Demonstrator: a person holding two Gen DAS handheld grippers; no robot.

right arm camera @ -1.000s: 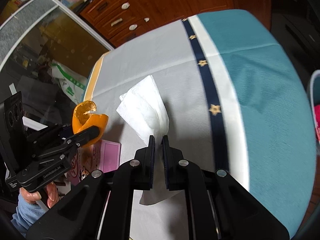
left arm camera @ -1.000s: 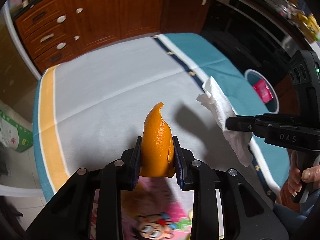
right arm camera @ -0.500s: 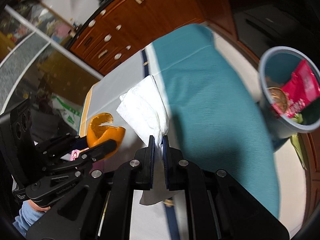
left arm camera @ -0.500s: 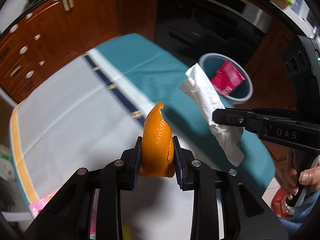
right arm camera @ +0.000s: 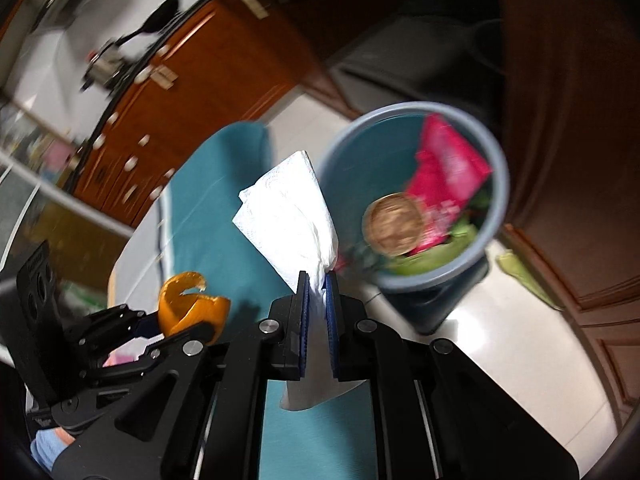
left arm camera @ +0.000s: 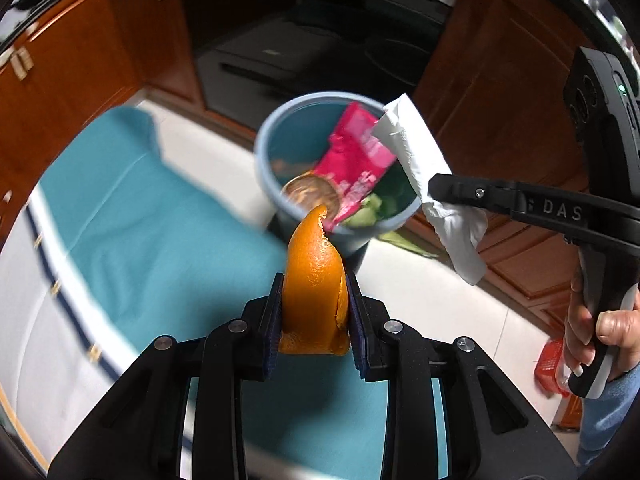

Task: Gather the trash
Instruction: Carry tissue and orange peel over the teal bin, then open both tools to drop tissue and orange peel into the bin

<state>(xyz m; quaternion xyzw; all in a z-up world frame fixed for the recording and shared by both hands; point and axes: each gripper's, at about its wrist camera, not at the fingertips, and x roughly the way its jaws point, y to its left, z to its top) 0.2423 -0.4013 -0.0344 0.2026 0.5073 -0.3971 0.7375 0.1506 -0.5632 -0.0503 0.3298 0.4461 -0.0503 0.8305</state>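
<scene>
Orange peel (left arm camera: 314,280), light, springy: pinched at its base in my left hand-held gripper (left arm camera: 314,320). White tissue (right arm camera: 292,216), limp, tearable: right hand-held gripper (right arm camera: 316,296) clamps its middle.

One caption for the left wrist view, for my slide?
Left gripper holds orange peel near the trash bin.

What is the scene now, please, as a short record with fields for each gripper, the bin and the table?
left gripper: shut on orange peel, above the table edge
right gripper: shut on white tissue
trash bin: on the floor beside the table, open top
bin contents: pink wrapper, round brown lid, green scraps
table: teal and white cloth
</scene>
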